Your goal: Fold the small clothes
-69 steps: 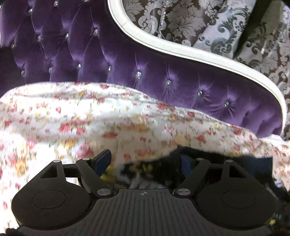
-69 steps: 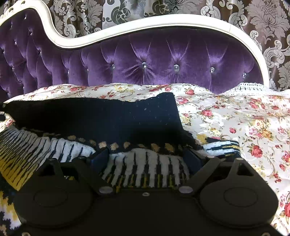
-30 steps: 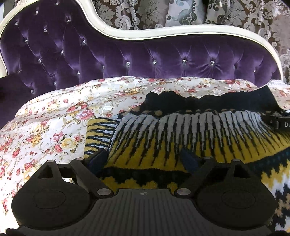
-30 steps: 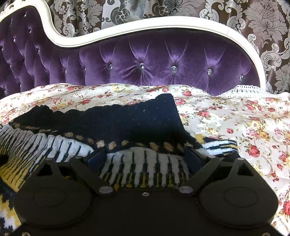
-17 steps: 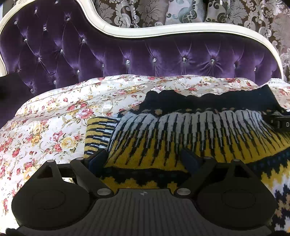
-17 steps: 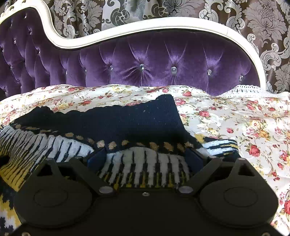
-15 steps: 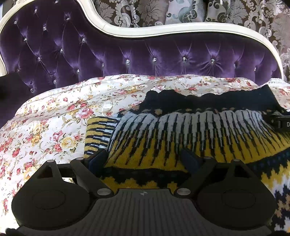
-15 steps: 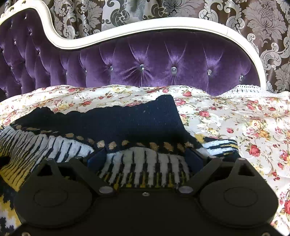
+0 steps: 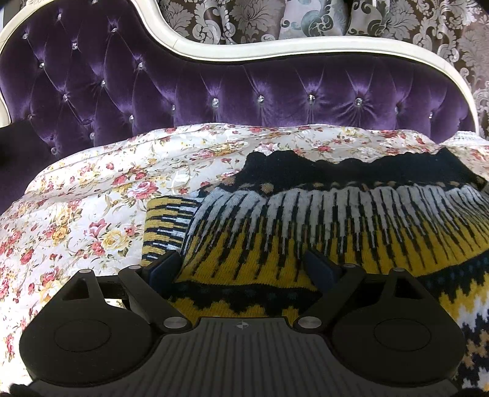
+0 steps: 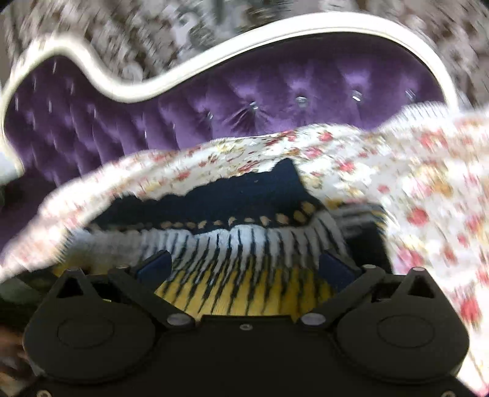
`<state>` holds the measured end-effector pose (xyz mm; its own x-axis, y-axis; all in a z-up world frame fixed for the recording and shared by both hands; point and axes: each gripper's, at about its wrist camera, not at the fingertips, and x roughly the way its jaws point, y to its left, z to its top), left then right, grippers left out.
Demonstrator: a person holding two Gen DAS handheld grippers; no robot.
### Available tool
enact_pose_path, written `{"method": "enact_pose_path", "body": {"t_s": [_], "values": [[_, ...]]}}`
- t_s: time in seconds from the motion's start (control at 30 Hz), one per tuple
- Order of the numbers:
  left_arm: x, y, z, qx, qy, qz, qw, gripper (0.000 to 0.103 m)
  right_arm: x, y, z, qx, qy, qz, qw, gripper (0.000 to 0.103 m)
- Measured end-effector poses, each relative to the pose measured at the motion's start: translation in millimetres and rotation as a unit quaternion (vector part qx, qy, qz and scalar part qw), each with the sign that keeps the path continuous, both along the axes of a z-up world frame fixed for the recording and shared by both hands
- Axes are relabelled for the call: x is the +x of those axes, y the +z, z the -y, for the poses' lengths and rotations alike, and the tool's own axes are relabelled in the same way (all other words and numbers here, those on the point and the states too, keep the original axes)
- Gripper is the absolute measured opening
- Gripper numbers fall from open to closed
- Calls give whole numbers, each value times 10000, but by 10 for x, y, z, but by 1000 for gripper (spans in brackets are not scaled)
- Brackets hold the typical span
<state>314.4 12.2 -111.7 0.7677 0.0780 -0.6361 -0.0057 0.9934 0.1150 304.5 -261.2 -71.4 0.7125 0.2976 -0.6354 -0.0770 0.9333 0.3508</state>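
A knit sweater [image 9: 305, 220] in black, white and yellow lies spread on a floral bedspread [image 9: 91, 213]. Its striped sleeve [image 9: 165, 226] is tucked at the left edge. My left gripper [image 9: 241, 268] sits low over the sweater's yellow band, open, with the knit lying between its fingers and no pads pressing. The right wrist view is blurred by motion. There my right gripper [image 10: 244, 268] hovers over the same sweater [image 10: 238, 244]. Its jaws are opening wide, the fabric lies loose below them and nothing is gripped.
A purple tufted headboard [image 9: 214, 82] with a white curved frame rises behind the bed, also in the right wrist view as the headboard [image 10: 244, 91]. Damask wall fabric [image 9: 244, 18] hangs above it. Floral bedspread [image 10: 412, 198] stretches to the right of the sweater.
My right gripper has lifted and rolled, so its view tilts and blurs, and its jaws stand slightly wider. It has left the right edge of the left wrist view. The left gripper has not moved.
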Motion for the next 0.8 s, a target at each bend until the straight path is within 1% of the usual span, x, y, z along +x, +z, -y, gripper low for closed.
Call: {"method": "enact_pose_path", "body": {"t_s": [0.07, 0.17, 0.27, 0.37, 0.43, 0.5, 0.57, 0.6, 0.67, 0.73, 0.8], "values": [[-2, -2, 0, 8, -3, -8, 10000, 90, -141, 68, 206, 462, -315, -122, 9984, 102], [5, -1, 3, 7, 0, -21, 10000, 90, -286, 45, 466, 988, -638, -365, 9924, 102], [1, -3, 8, 17, 5, -21, 10000, 90, -361, -95, 627, 1278, -764, -588, 9871, 103], [4, -4, 8, 23, 4, -24, 10000, 90, -301, -235, 700, 1369, -765, -886, 9836, 103], [9, 3, 9, 31, -6, -47, 10000, 89, -309, -268, 740, 1533, -707, -767, 9827, 103], [28, 23, 4, 17, -23, -107, 9999, 89, -294, -285, 784, 1879, -636, -704, 9776, 103], [53, 49, -6, -16, -27, -203, 9998, 89, -244, -376, 803, 2500, -455, -656, 9649, 103], [64, 59, -8, -28, -21, -249, 9997, 89, -220, -433, 790, 2714, -428, -663, 9592, 103], [91, 85, -16, -47, -37, -356, 9993, 88, -197, -438, 729, 2642, -387, -532, 9622, 103], [123, 131, -31, -73, -86, -496, 9987, 88, -163, -400, 662, 2462, -203, -589, 9672, 103], [161, 217, -39, -129, -137, -712, 9973, 86, -180, -387, 656, 2418, -128, -626, 9682, 103]]}}
